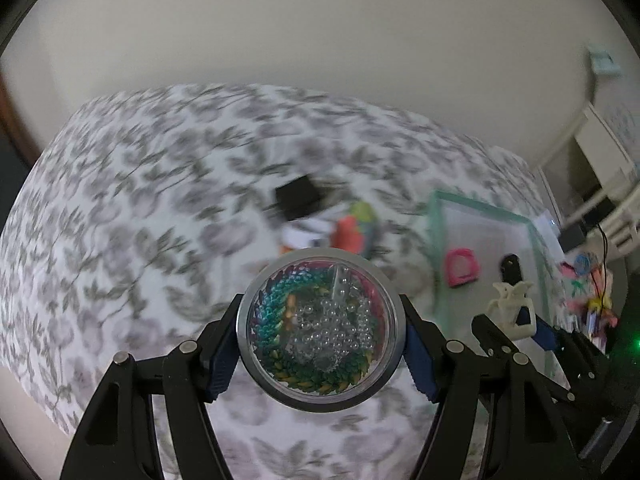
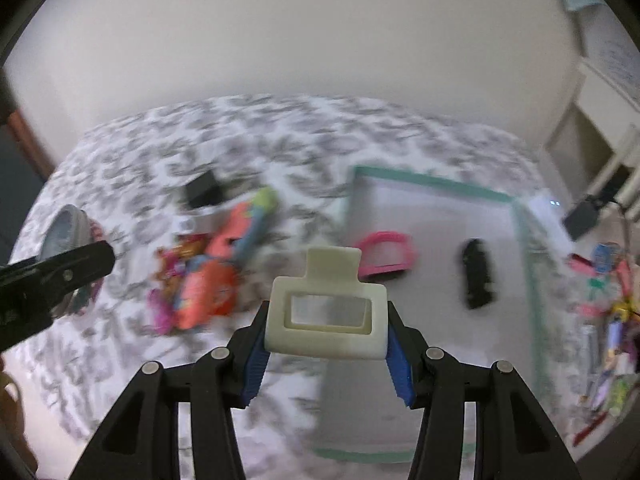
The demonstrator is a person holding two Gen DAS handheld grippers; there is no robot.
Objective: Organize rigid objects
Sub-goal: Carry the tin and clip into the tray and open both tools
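My left gripper [image 1: 320, 340] is shut on a round clear-lidded tin [image 1: 318, 334] filled with clear and coloured beads, held above the leaf-patterned bedspread [image 1: 140, 200]. My right gripper [image 2: 328, 340] is shut on a cream hair claw clip [image 2: 328, 312], its blue pads pressing on both ends. Ahead lies a white mat edged with green tape [image 2: 432, 184]. A pink clip [image 2: 386, 260] and a black clip [image 2: 478, 274] lie on it. The left wrist view shows the right gripper [image 1: 520, 328] with the cream clip [image 1: 516, 308] over that mat [image 1: 480, 216].
A pile of bright snack packets [image 2: 212, 276] and a small black box [image 2: 204, 190] lie on the bedspread left of the mat. More colourful clutter [image 2: 612, 320] sits past the mat's right edge. A plain wall [image 2: 320, 60] backs the bed, with white furniture [image 2: 612, 128] at the right.
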